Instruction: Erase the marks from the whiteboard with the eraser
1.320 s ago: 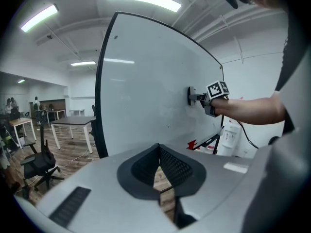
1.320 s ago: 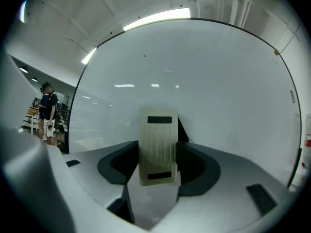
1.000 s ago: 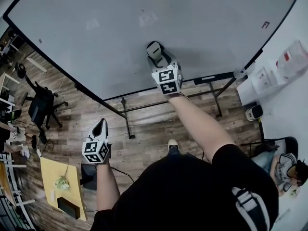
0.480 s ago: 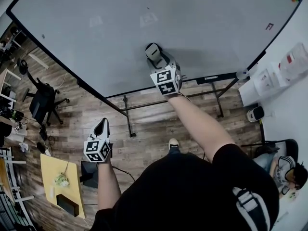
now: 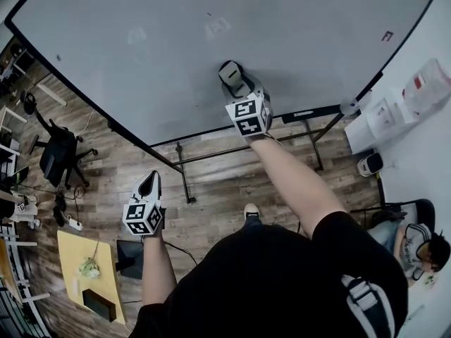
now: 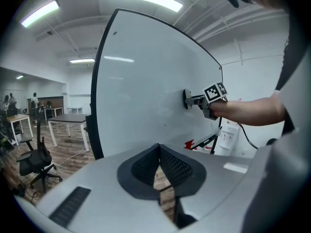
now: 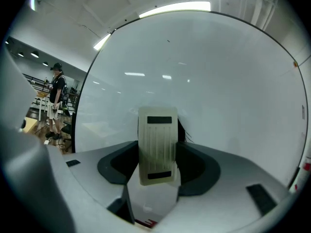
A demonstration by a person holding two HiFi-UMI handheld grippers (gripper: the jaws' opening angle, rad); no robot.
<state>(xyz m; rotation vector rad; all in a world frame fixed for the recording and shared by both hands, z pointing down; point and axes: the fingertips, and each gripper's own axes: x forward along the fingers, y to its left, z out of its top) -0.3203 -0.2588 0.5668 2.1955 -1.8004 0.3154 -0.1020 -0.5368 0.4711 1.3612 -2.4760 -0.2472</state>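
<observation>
- The right tool (image 7: 156,155) is clenched on the eraser (image 7: 156,144), which sits against the whiteboard (image 5: 162,48), low and near its middle.
- The left tool (image 6: 159,165) is clenched on nothing, well apart from the board.
- Dark strokes (image 7: 188,136) show just right of the eraser. Press flat and sweep right across them.
- A small red mark (image 5: 388,36) waits far right.

Whiteboard (image 5: 141,48) face open all round, stand bars (image 5: 211,155) below, chair (image 5: 56,153) far left
</observation>
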